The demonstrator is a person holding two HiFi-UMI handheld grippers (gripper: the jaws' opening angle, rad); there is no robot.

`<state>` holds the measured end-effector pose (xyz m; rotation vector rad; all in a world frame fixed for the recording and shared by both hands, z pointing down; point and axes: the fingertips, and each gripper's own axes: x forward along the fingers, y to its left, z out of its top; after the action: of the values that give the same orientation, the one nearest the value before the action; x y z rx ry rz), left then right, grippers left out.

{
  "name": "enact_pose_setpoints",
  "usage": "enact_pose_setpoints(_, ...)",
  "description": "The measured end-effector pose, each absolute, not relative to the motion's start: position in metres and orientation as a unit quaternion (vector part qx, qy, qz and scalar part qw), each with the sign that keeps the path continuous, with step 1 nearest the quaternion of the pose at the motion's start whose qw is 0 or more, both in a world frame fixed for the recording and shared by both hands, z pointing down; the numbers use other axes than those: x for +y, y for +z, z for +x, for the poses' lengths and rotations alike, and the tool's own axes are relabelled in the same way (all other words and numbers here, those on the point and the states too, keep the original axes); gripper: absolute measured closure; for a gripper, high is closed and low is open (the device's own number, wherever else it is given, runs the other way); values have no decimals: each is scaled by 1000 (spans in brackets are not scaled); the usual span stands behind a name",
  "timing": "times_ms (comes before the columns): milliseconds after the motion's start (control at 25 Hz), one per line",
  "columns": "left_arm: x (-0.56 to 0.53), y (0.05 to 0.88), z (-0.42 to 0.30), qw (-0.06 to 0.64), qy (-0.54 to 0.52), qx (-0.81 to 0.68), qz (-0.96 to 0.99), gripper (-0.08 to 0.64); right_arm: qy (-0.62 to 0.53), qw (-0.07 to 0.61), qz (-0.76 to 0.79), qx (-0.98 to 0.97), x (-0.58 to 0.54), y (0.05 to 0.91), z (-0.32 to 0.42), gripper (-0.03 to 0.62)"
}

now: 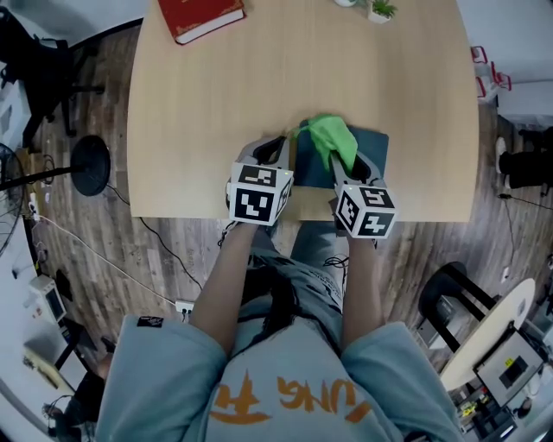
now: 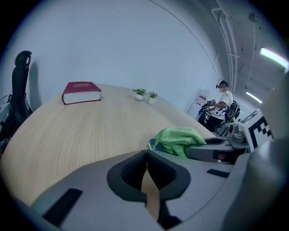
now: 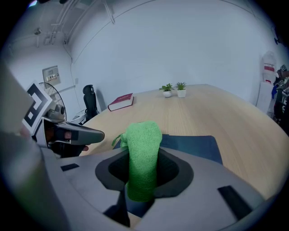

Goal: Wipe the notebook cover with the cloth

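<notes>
A dark blue notebook (image 1: 371, 147) lies flat at the table's near edge, also seen in the right gripper view (image 3: 189, 145). A green cloth (image 1: 333, 141) rests over its left part. My right gripper (image 1: 346, 164) is shut on the green cloth (image 3: 142, 155), which stands up between its jaws. My left gripper (image 1: 278, 155) is shut with nothing in it, just left of the notebook, over bare wood. From the left gripper view the cloth (image 2: 178, 140) bulges beside the right gripper's finger (image 2: 212, 150).
A red book (image 1: 200, 15) lies at the table's far left corner. Two small potted plants (image 1: 378, 10) stand at the far edge. The wooden table (image 1: 216, 104) stretches out beyond the grippers. An office chair (image 1: 43, 69) and a fan stand on the floor at left.
</notes>
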<state>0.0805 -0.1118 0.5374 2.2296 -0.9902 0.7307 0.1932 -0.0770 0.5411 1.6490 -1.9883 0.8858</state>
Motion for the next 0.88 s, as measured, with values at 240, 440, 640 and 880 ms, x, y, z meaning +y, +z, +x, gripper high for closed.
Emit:
enact_pose_setpoints(240,-108,537,97,290,278,-363,841,540,320,203,600,-705,-70,542,216,483)
enact_pose_setpoints(440,-106,536,111,288,281,-355,844,540,324,202,611,-694,-64,542,235,485)
enact_pose_setpoints(640,-104,534,127,283,283,-344,850,540,328,197,628,-677,-56,543,258,485)
enact_pose_setpoints(880,-97,535,148,276,292,-326,856,540,337,184,659,-646,-45,545,297,485)
